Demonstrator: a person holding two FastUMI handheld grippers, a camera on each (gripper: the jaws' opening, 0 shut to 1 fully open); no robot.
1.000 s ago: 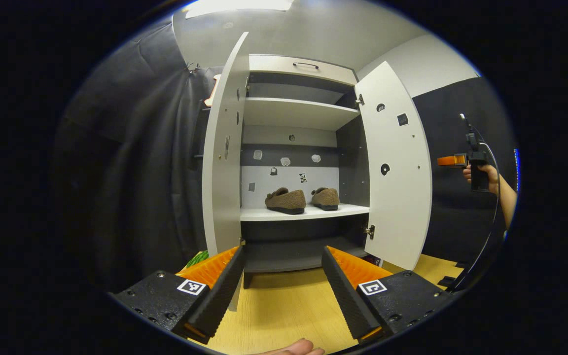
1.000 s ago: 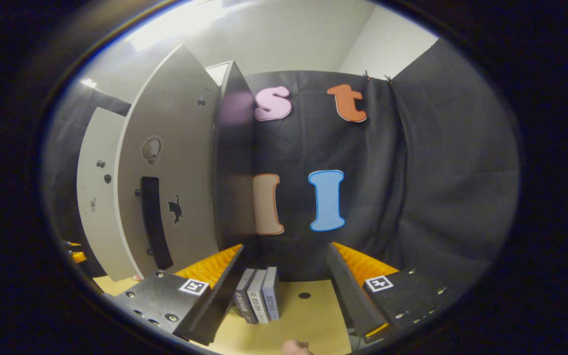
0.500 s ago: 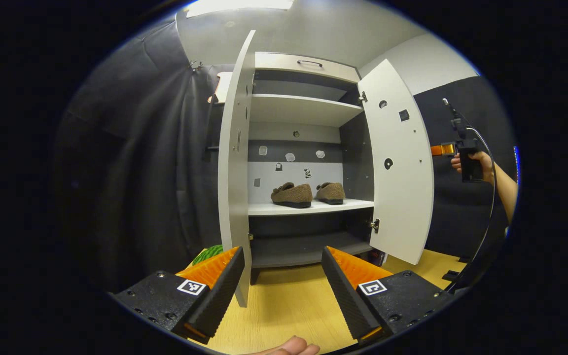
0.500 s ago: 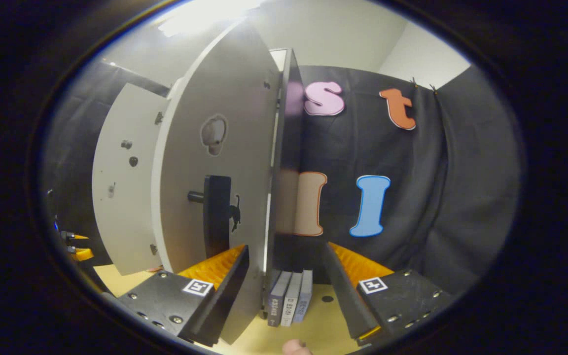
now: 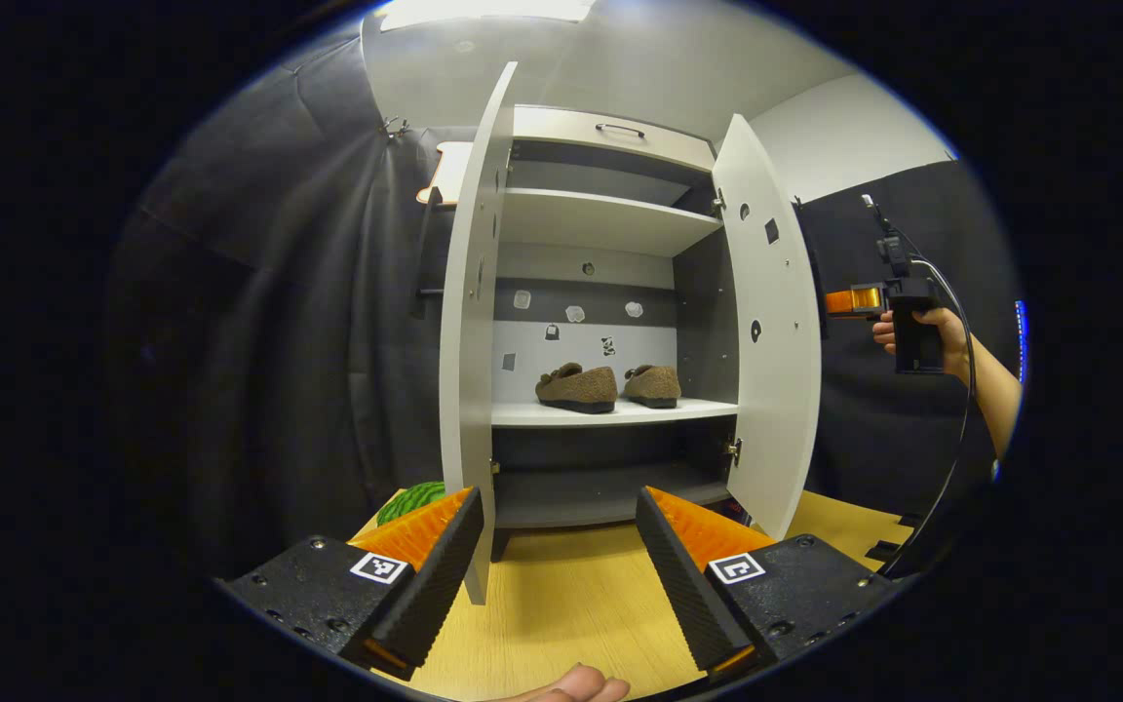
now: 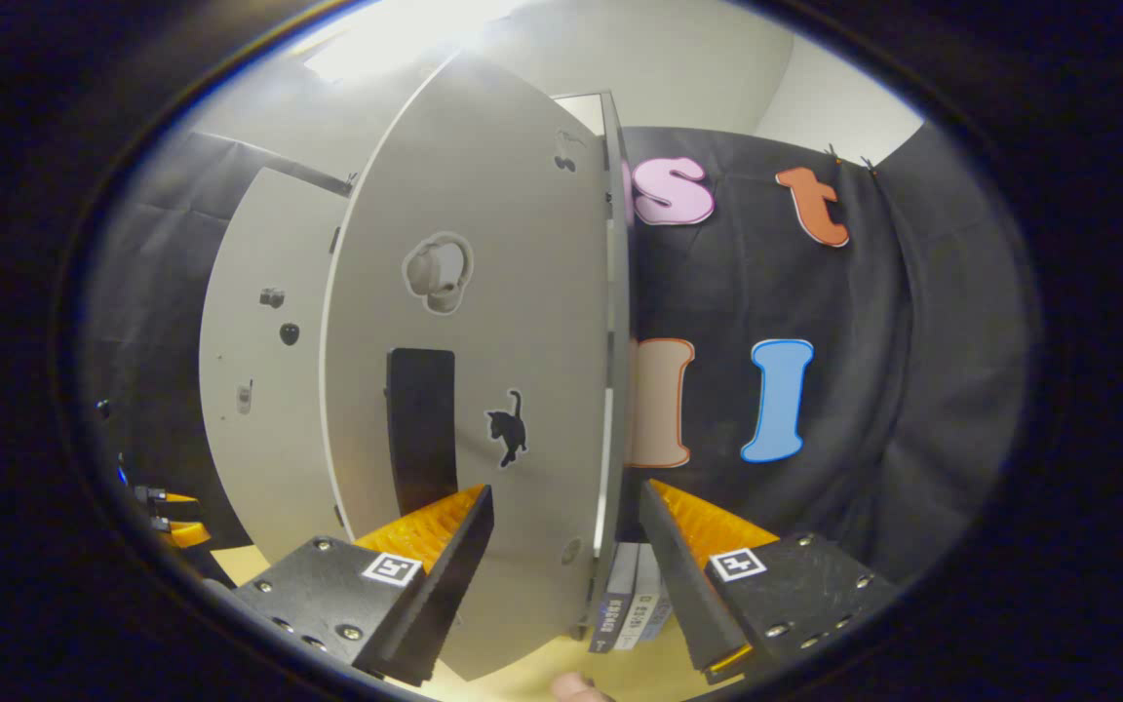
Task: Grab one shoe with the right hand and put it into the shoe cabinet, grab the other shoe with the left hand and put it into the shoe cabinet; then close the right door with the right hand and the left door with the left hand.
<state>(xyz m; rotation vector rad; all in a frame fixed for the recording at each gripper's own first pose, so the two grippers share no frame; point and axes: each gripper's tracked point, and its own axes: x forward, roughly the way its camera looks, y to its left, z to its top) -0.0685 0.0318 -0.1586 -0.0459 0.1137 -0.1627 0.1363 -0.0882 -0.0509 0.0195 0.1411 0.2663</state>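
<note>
Door-closing step judged in hand: L door at 9 o'clock w/ L gripper held agape below, both shoes seen shelved in cabinet, R door faced by R gripper, fingers spread, empty; next, R door pushed shut; no writing legible.

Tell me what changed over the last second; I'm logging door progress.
The right door has swung partway toward closing, pushed from outside by the right claw, whose fingers are open against its outer face. The left door turned only slightly in view. Both shoes stayed on the shelf; the left claw stayed open and empty.
</note>
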